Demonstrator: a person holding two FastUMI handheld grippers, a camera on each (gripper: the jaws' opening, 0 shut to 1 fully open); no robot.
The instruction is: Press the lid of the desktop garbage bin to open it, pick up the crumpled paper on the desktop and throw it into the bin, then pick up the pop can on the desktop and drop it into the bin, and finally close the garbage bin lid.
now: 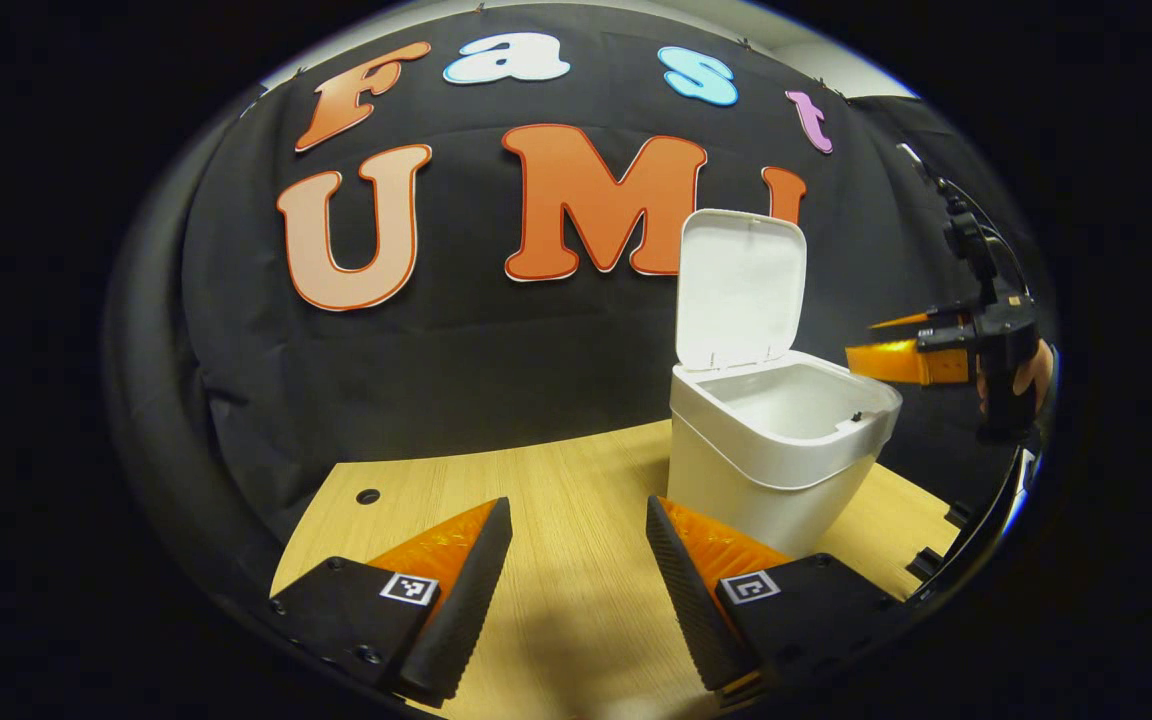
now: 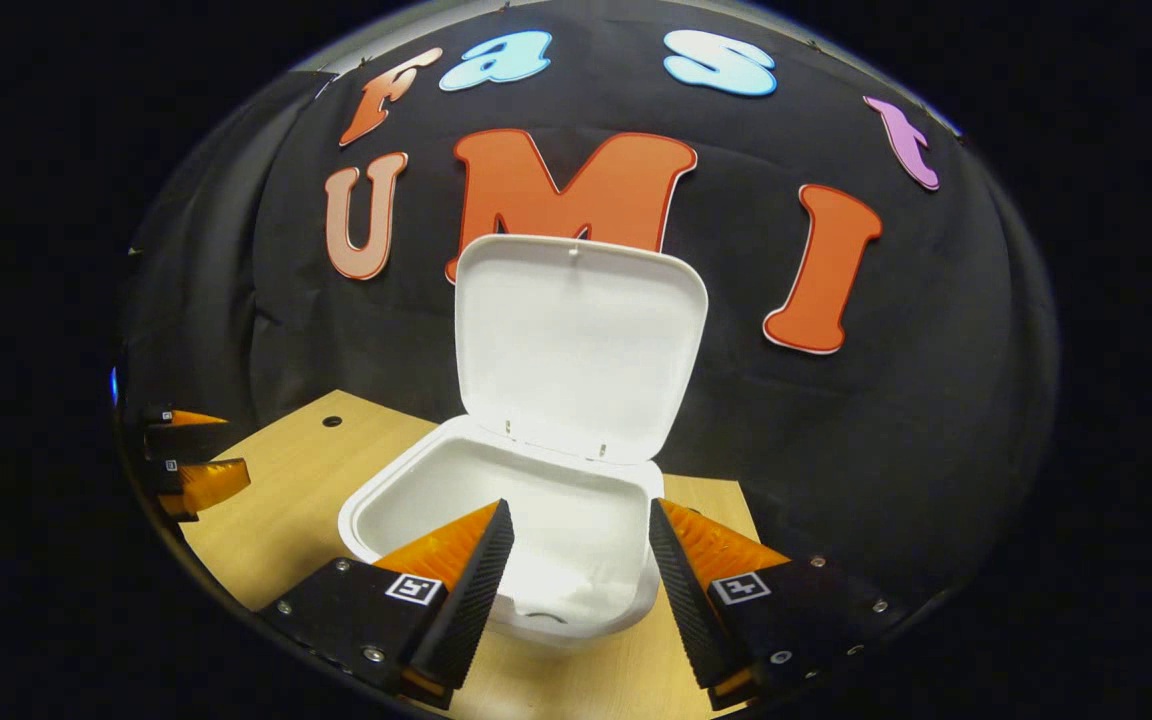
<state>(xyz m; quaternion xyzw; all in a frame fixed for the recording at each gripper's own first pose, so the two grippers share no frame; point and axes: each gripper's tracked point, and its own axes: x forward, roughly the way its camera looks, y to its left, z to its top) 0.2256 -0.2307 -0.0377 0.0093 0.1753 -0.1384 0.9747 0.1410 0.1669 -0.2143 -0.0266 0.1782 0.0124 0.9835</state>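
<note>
A two-view scene of a wooden desktop (image 1: pixel 576 500) before a black cloth wall. In the left gripper view, the left gripper (image 1: pixel 578 580) sat at the bottom centre, its two fingers spread wide with bare wood between them and nothing held. Right of centre stood the white garbage bin (image 1: pixel 771 470), its lid (image 1: pixel 739 290) swung upright on the rear hinge. At the far right edge the right gripper (image 1: pixel 886 345) hovered level with the bin's rim, held by a hand (image 1: pixel 1021 375). In the right gripper view, the left gripper showed small at the lower left edge; the open bin filled the centre, and the right gripper's own fingers, parted and empty, framed the bin's mouth at the bottom. No crumpled paper or pop can could be seen on the desktop, and the bin's contents could not be made out. Judging from this, the drops looked done and closing the lid was the step in hand: the next move would call for reaching the raised lid and pushing it down. Nothing appeared to block that path.
</note>
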